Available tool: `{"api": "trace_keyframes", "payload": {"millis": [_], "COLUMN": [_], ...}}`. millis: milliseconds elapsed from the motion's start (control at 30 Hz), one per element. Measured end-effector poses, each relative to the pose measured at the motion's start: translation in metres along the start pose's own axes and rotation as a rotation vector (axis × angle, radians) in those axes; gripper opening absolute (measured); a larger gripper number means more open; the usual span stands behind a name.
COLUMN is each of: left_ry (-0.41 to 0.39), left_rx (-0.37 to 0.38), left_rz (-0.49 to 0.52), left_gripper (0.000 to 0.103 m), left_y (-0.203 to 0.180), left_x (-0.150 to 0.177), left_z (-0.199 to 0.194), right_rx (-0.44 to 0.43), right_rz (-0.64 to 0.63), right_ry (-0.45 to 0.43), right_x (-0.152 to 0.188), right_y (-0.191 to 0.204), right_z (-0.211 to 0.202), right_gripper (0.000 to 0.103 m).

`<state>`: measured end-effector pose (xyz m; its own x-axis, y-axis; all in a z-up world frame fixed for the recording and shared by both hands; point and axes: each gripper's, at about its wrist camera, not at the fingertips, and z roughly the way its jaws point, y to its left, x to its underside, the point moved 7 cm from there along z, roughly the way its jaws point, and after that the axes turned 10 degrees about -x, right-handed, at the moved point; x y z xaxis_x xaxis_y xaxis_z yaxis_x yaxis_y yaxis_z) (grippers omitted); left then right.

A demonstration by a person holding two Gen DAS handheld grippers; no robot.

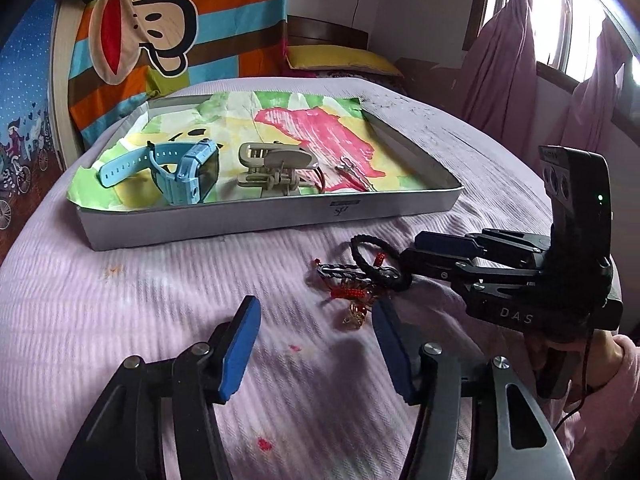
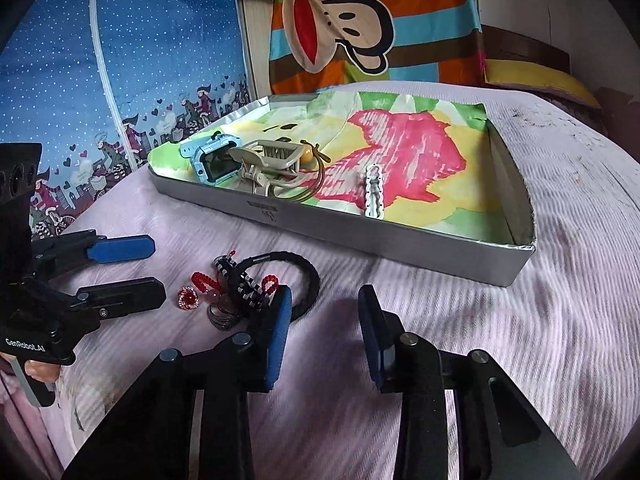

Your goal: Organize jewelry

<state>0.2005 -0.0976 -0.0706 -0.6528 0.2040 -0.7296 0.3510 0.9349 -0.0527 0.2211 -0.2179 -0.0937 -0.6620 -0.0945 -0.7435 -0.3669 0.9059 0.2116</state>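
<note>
A small jewelry pile lies on the lilac bedspread: a black braided cord bracelet [image 1: 370, 258] [image 2: 298, 270], red bead pieces [image 1: 354, 292] [image 2: 200, 280], a red ring [image 2: 188, 300] and dark rings [image 2: 222, 316]. My left gripper [image 1: 316, 350] [image 2: 156, 268] is open, just left of the pile. My right gripper [image 2: 324, 328] [image 1: 416, 256] is open, its left finger beside the black bracelet. The grey tray [image 1: 256, 216] [image 2: 400, 248] behind holds a blue watch [image 1: 184, 168] [image 2: 212, 160], a beige hair claw [image 1: 272, 168] [image 2: 268, 160] and a small silver clip [image 1: 352, 170] [image 2: 374, 192].
The tray is lined with painted paper [image 1: 320, 128] [image 2: 408, 148]. A striped monkey-print cloth [image 1: 160, 32] [image 2: 360, 20] hangs behind the bed. A yellow pillow [image 1: 340, 60] and purple curtains [image 1: 504, 52] are at the right; a blue patterned wall [image 2: 120, 60] is at the left.
</note>
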Motion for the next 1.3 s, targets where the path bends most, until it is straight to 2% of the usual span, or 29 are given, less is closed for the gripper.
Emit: {"api": "trace_keyframes", "payload": {"millis": [333,767,967,1167,1300], "left_ry": [0.054,0.054,0.047,0.016,-0.011], "left_rx": [0.025,0.03,0.028,0.019,0.013], "left_rz": [0.045,0.055,0.045,0.029,0.027], "left_gripper": [0.035,0.013,0.012,0.012,0.012], "left_y": [-0.014,-0.017,-0.017,-0.015,-0.014], "left_x": [0.0,0.008,0.01,0.009,0.008], "left_z": [0.015,0.017,0.016,0.012,0.008], "right_rx": [-0.021,-0.04,-0.041,-0.039,-0.027], "right_rz": [-0.003,0.008,0.009,-0.005,-0.021], "right_ry": [0.055,0.075,0.08,0.081,0.059], "right_x": [0.001,0.003,0.005,0.007,0.006], "right_y": [0.002,-0.001,-0.001,0.002,0.004], "right_z": [0.013,0.022,0.023,0.024,0.021], "right_gripper": [0.023,0.022,0.019,0.006,0.005]}}
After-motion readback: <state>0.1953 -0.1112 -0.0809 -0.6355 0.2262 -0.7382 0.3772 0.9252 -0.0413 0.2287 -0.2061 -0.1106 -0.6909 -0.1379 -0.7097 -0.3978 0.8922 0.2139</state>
